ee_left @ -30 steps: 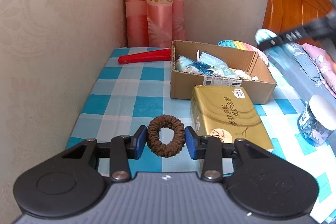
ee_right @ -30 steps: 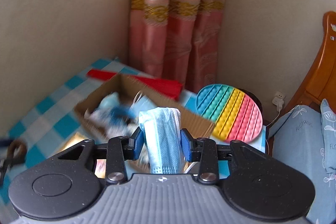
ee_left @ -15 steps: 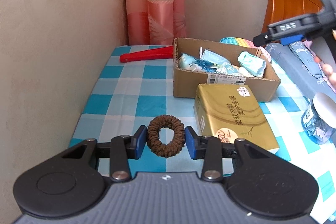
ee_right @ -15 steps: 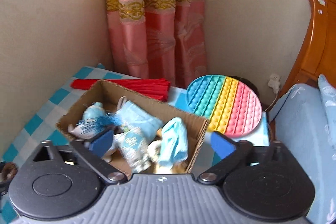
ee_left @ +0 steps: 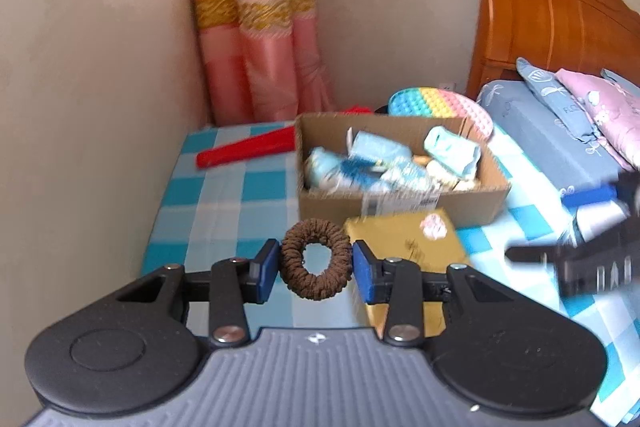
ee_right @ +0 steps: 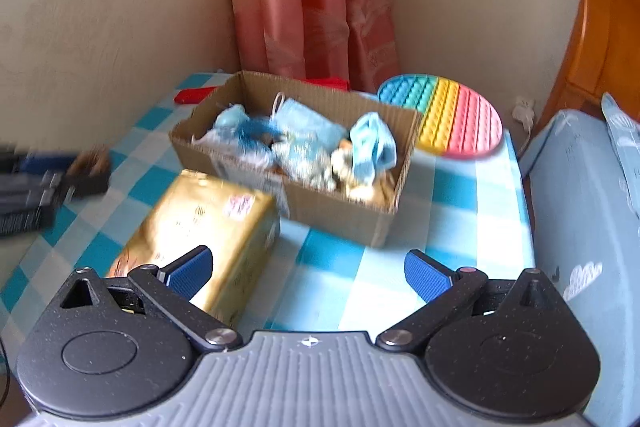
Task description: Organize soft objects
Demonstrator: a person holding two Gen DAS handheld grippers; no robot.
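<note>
My left gripper (ee_left: 315, 270) is shut on a brown hair scrunchie (ee_left: 316, 259) and holds it above the checked tablecloth, short of the cardboard box (ee_left: 400, 205). The box holds several soft items, among them a light blue face mask (ee_right: 374, 145) near its right end. My right gripper (ee_right: 308, 269) stands wide open with nothing between its blue pads, over the cloth in front of the box. In the right wrist view the left gripper (ee_right: 86, 167) shows blurred at the left edge with the scrunchie (ee_right: 94, 159).
A gold packet (ee_right: 200, 227) lies in front of the box. A rainbow pop-it disc (ee_right: 444, 119) sits behind it, a red folded item (ee_left: 248, 149) to its left. Bedding (ee_left: 560, 131) and a wooden headboard (ee_left: 552, 15) border the right side; walls and a pink curtain (ee_right: 312, 11) close the corner.
The right gripper opened and dropped the blue face mask into the box, then drew back and down. The left gripper rose a little with the scrunchie still held.
</note>
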